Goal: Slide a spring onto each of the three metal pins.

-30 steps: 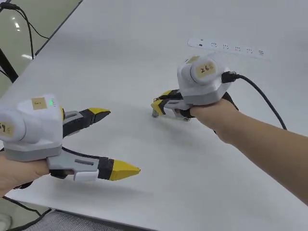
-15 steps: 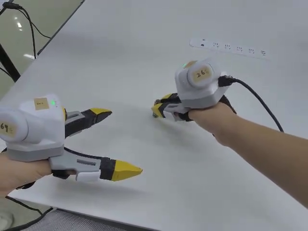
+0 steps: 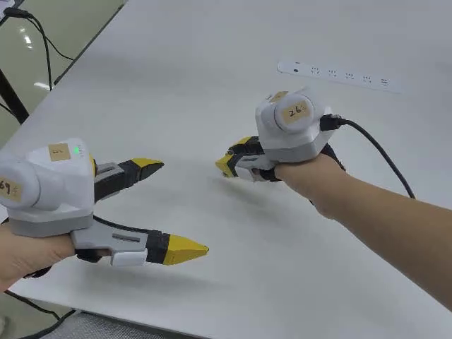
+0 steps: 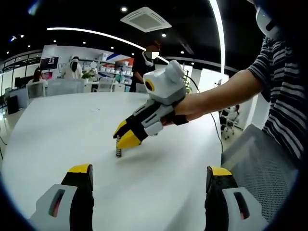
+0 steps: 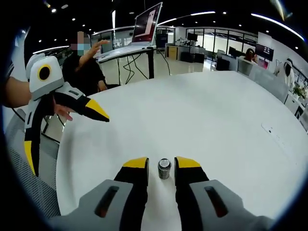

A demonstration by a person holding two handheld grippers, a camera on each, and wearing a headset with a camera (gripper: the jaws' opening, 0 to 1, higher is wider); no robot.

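Hovering nearest to the person, the left claw [image 3: 175, 206] stays as it was a second ago: its jaws are spread wide, nothing is between them, and it hangs a little above the white counter [image 3: 212, 85].

Further out, the right claw [image 3: 227, 164] has changed. A second ago the spring stood in plain sight just under its yellow tips. In the head view the tips have since moved slightly to the left and lower, and they now cover that spot. The left gripper view shows the spring [image 4: 118, 147] upright on the counter, with its top touching the underside of the right claw's tips. In the right gripper view it stands between the two jaws, which are drawn near to each other. A thin gap seems to remain on each side of the coil, so it cannot be told whether the jaws already press on it. Whether a pin stands inside the coil also cannot be told.

As a judgement, the right claw has come into position around the spring and is about to take it or set it. None of the three placements can be confirmed from here.

Behind the right claw its cable [image 3: 374, 148] trails away, and a power strip [image 3: 339, 73] lies at the far side of the counter.
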